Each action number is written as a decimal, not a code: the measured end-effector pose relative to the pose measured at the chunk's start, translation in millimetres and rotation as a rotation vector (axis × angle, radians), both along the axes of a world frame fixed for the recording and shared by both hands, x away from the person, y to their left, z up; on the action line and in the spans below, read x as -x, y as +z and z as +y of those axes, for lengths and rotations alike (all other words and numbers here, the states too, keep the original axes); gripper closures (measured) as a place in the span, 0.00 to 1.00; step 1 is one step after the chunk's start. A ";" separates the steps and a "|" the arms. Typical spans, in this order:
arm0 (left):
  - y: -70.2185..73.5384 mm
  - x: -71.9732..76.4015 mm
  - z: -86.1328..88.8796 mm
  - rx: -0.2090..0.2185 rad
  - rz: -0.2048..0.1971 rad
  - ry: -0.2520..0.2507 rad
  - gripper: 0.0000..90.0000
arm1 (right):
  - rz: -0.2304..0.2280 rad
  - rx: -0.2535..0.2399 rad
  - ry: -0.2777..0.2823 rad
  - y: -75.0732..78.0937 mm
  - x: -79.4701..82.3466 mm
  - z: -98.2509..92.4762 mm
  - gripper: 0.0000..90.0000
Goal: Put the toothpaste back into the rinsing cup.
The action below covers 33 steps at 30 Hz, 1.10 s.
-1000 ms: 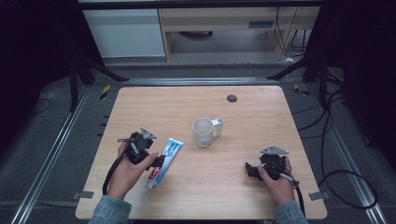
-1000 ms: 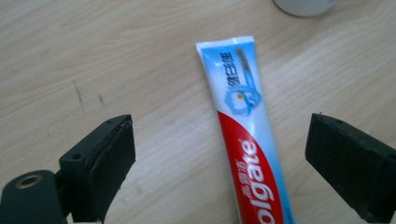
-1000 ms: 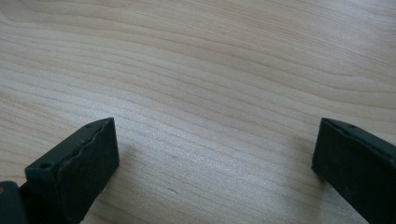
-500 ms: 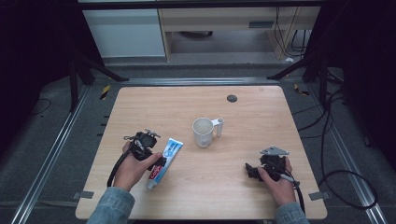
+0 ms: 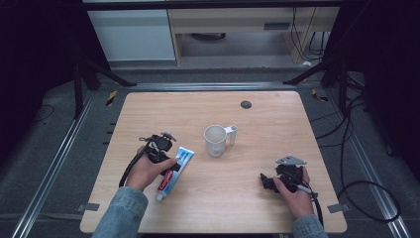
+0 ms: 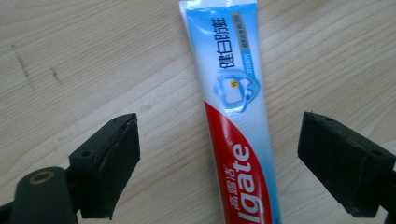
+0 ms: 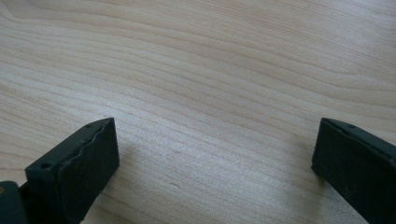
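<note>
On the table (image 5: 277, 119), the mug (image 5: 216, 140) stands empty and the toothpaste tube (image 6: 236, 116) lies flat beside it, not yet lifted. The left gripper (image 6: 219, 158) straddles the tube; its jaws, just closing, likely touch nothing. The right gripper (image 7: 215, 163) rests spread and empty.

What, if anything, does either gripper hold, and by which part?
Nothing is held. The left gripper straddles the Colgate toothpaste tube with fingers apart; the right gripper is open over bare table.
</note>
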<state>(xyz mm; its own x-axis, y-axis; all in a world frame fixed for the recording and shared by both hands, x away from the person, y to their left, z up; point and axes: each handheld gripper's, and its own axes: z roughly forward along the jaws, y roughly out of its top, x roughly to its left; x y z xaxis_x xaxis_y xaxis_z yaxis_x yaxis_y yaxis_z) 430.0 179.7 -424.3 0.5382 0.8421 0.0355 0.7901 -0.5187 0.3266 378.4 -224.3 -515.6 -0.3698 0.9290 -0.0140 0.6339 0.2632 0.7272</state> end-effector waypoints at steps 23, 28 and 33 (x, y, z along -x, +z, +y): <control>-18.8 -21.0 -20.9 0.007 0.057 -0.006 0.20 | 0.006 -0.007 0.003 0.4 -2.3 2.4 0.01; -25.1 -25.1 -17.8 -0.010 0.062 0.039 0.25 | 0.005 -0.007 0.005 0.4 -2.1 2.4 0.01; -32.7 -27.0 -20.2 -0.017 0.082 0.055 0.29 | 0.007 -0.007 0.003 0.4 -2.0 2.5 0.01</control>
